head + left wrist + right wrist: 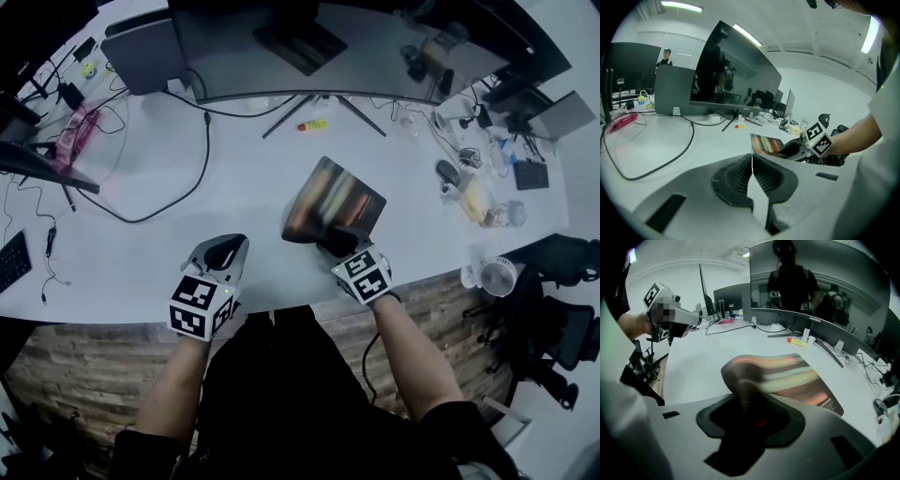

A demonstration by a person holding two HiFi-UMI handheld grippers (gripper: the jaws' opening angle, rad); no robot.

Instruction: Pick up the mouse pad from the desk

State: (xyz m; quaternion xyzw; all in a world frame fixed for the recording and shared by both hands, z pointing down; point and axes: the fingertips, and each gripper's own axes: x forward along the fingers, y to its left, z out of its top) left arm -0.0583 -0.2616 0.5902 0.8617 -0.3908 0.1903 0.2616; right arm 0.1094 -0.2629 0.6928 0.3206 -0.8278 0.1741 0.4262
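**Near edge pinched, lift pending**

The mouse pad (336, 199) is spread on the desk (141, 253) just ahead of the right gripper (337, 242). Its near edge is bunched and clamped between those jaws. A firm pinch is advised, with the pad peeled upward so the far edge leaves last. The left gripper (223, 255), well off to the side, is closed and empty.
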